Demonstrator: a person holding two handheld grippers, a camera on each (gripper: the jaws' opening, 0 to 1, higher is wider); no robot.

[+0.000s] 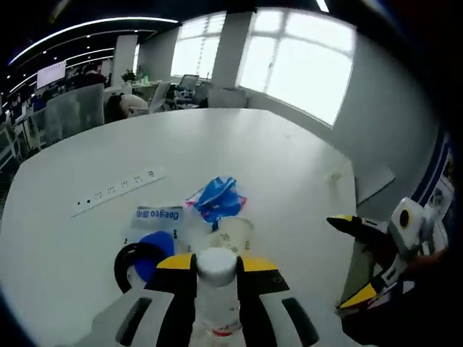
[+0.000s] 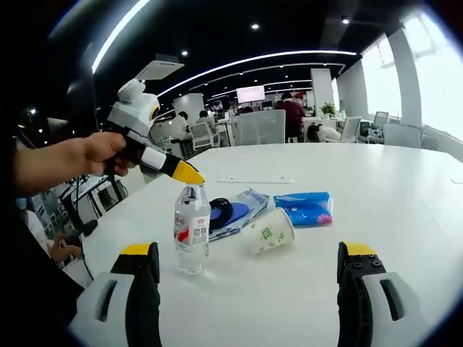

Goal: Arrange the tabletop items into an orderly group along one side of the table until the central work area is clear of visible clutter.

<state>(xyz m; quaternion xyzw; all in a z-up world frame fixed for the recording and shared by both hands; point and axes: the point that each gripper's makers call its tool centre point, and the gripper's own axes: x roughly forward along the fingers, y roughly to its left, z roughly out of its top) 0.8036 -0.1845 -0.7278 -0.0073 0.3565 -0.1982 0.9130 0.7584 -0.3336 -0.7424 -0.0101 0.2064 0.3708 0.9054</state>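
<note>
White table (image 2: 405, 188) far side bare; left claw (image 1: 217, 271) grips bottle (image 2: 192, 228) neck; right claw (image 2: 246, 253) wide.

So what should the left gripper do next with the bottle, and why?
Probably carry the bottle toward one table edge and set it down upright. The left gripper is shut on its cap end while it stands on the table, in the right gripper view. The cup lies tipped beside blue packets, so they need grouping too. The right gripper is open and free.

Bottle (image 2: 192, 228) stands left of tipped cup (image 2: 268, 231), packets (image 2: 307, 207) behind.
</note>
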